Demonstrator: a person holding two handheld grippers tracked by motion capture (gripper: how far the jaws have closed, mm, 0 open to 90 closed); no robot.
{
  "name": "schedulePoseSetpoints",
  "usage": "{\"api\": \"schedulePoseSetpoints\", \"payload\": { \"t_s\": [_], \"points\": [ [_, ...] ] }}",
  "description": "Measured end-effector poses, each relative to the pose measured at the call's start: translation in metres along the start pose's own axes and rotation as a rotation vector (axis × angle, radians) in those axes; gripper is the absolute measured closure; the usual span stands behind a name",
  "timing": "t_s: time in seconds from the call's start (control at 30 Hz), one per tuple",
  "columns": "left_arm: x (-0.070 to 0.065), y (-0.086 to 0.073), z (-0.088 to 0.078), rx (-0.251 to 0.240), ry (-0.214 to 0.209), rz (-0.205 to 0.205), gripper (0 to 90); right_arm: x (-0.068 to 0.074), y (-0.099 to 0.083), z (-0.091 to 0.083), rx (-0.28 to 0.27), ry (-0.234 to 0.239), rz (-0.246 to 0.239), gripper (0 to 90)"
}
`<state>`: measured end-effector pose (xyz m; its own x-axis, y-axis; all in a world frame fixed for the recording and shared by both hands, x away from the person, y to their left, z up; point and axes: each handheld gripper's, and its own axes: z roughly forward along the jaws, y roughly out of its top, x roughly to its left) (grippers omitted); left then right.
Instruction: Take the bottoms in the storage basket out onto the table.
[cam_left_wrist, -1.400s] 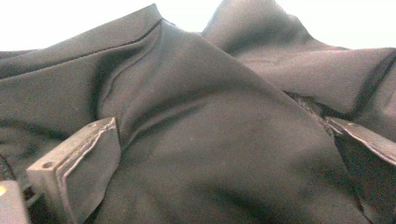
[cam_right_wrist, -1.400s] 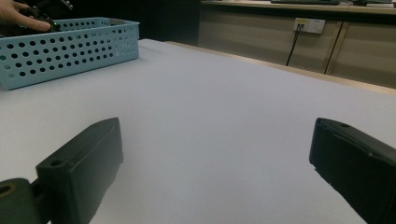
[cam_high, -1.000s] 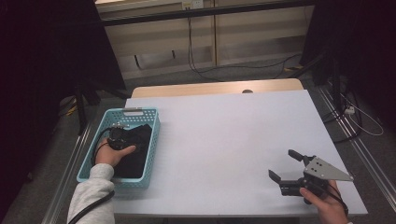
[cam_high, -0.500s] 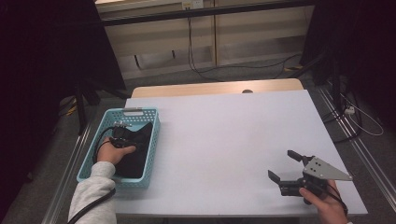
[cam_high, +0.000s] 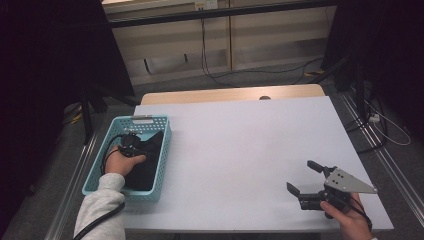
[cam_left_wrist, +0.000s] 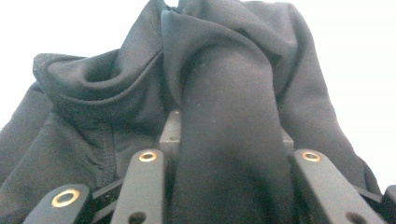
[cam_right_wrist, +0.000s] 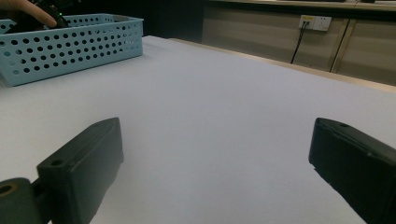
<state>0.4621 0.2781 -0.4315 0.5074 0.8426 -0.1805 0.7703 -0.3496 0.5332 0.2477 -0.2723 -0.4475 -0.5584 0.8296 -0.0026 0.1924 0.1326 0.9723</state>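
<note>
Right gripper (cam_high: 303, 180) is idling at the table's (cam_high: 240, 145) near right corner, jaws standing wide with nothing between them, well apart from the light blue basket (cam_high: 161, 150) on the table's left side. Inside that basket the left gripper (cam_high: 131, 145) has just been closing and is pinching a thick fold of the black garment (cam_left_wrist: 224, 140), which is bunching up directly ahead of its jaws, so the left hand is far nearer.

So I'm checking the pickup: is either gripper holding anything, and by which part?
The left gripper, jaws just closing, pinches a raised fold of the black cloth. The right gripper is open, holding nothing.
</note>
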Motion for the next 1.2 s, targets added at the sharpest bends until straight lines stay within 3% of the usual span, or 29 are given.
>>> {"api": "schedulePoseSetpoints", "payload": {
  "t_s": [0.17,0.27,0.43,0.5,0.6,0.77,0.9,1.2],
  "points": [
    [0.000,0.005,-0.005,0.012,0.001,-0.028,62.4,-0.001,0.000,0.000,-0.002,-0.006,0.004,2.2],
    [0.000,0.008,-0.011,0.012,0.025,-0.024,62.5,-0.001,0.000,-0.001,-0.004,-0.010,0.006,2.2],
    [0.004,0.011,-0.029,-0.004,0.057,-0.052,62.9,-0.002,0.000,-0.002,-0.005,-0.018,0.007,2.2],
    [0.005,0.012,-0.032,-0.003,0.044,-0.051,62.8,-0.002,0.000,-0.002,-0.009,-0.014,0.011,2.1],
    [0.006,0.016,-0.043,-0.036,0.042,-0.066,62.8,-0.002,0.000,-0.001,-0.005,-0.017,0.007,2.1],
    [0.006,0.023,-0.059,-0.043,0.059,-0.065,63.2,-0.002,0.000,-0.001,-0.007,-0.015,0.011,2.1],
    [0.005,0.033,-0.073,-0.108,0.082,-0.080,63.3,-0.002,0.000,-0.001,-0.005,-0.017,0.010,2.1],
    [0.001,0.053,-0.096,-0.171,0.088,-0.082,63.2,-0.002,0.000,-0.001,-0.006,-0.014,0.008,2.1]
  ]
}}
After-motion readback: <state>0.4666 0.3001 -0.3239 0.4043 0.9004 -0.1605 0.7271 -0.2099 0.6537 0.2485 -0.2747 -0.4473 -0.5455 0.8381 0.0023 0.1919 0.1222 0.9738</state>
